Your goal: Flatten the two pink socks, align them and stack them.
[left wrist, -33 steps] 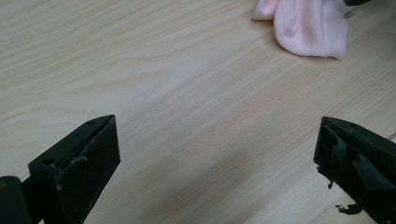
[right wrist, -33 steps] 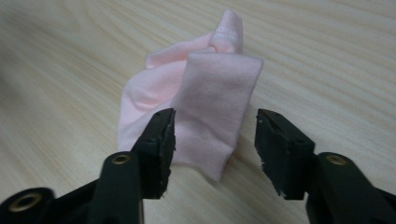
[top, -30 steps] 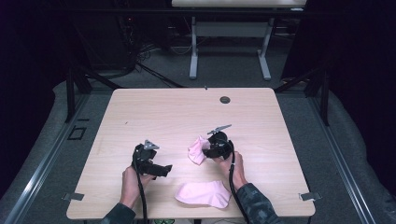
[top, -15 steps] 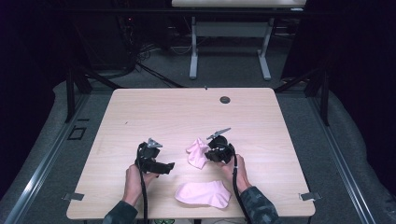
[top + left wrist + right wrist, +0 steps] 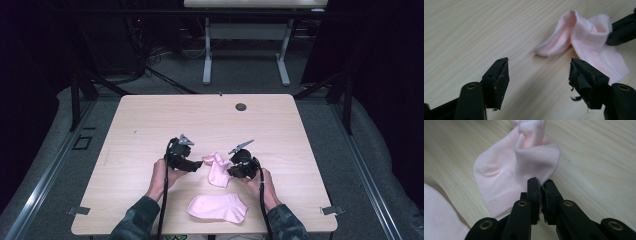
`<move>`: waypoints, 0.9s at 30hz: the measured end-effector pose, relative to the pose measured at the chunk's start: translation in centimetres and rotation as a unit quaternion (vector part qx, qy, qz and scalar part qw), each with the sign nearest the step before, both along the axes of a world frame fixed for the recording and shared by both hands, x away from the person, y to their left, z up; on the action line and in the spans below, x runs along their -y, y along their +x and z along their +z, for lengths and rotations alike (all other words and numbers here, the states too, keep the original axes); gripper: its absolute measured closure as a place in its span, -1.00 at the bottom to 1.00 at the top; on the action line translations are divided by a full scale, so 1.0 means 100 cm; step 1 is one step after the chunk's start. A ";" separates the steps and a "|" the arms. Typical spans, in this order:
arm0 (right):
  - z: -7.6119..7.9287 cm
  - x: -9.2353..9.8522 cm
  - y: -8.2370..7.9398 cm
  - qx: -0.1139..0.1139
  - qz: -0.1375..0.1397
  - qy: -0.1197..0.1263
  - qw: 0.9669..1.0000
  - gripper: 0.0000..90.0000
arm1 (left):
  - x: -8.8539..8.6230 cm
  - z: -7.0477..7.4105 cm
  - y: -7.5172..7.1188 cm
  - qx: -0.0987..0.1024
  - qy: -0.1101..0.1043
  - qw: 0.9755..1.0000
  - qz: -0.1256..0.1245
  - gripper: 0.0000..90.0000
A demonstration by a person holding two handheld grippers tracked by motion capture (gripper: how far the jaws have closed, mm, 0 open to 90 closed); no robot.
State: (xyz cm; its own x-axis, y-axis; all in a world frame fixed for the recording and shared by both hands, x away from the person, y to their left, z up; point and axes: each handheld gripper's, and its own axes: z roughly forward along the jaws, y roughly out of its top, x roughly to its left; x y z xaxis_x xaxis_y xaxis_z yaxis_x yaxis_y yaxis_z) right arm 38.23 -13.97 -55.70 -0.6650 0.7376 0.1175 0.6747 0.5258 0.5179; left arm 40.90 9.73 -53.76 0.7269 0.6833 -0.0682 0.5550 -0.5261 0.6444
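Observation:
A crumpled pink sock (image 5: 217,169) lies mid-table between both grippers. My right gripper (image 5: 233,170) is shut on its edge; in the right gripper view the tips (image 5: 541,185) pinch the fabric of the sock (image 5: 516,162), which bunches up ahead. My left gripper (image 5: 198,164) is just left of the sock. Its jaws (image 5: 539,75) are open and have just been closing, with bare table between them. The sock (image 5: 586,37) lies a little beyond them, with the right gripper's jaw (image 5: 621,30) on its far side.
A second pink sock (image 5: 218,207) lies flat near the table's front edge, also at the lower left of the right gripper view (image 5: 439,220). The wooden table (image 5: 150,125) has a dark round grommet (image 5: 241,106) at its far side.
My left gripper has moved right and slightly away, up to the crumpled sock, and its jaws have narrowed. The right gripper and sock have shifted a little toward the person.

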 end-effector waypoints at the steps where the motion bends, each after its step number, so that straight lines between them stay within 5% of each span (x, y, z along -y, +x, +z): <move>1: 0.001 0.001 0.000 -0.004 0.003 -0.003 1.000 0.88 | 0.005 -0.001 0.007 -0.004 -0.004 1.000 -0.010 -0.17; 7: 0.001 0.004 -0.001 -0.005 0.007 -0.004 1.000 0.88 | 0.016 -0.007 0.021 -0.035 -0.007 0.999 -0.038 0.05; 14: 0.001 0.004 -0.001 -0.008 0.018 -0.002 1.000 0.88 | 0.025 -0.021 0.026 -0.043 0.014 0.997 -0.056 0.70; 15: 0.001 0.004 -0.001 -0.008 0.018 -0.002 1.000 0.88 | 0.026 -0.022 0.026 -0.037 0.009 0.998 -0.056 0.70; 16: 0.001 0.003 -0.002 -0.005 0.021 -0.002 1.000 0.88 | 0.029 -0.023 0.025 -0.031 0.007 0.998 -0.059 0.92; 19: 0.003 0.004 -0.001 -0.003 0.033 -0.018 0.999 0.88 | 0.031 -0.023 0.024 -0.022 0.013 0.998 -0.065 0.97; 24: 0.006 0.007 -0.002 -0.005 0.034 -0.031 0.999 0.88 | 0.030 -0.015 0.014 0.026 0.027 0.997 -0.062 0.99; 26: 0.008 0.010 -0.001 -0.006 0.033 -0.042 0.999 0.88 | 0.028 -0.009 0.007 0.052 0.040 0.996 -0.063 0.99; 27: 0.009 0.013 0.001 -0.001 0.028 -0.050 0.998 0.88 | 0.026 -0.002 -0.003 0.094 0.064 0.991 -0.067 0.99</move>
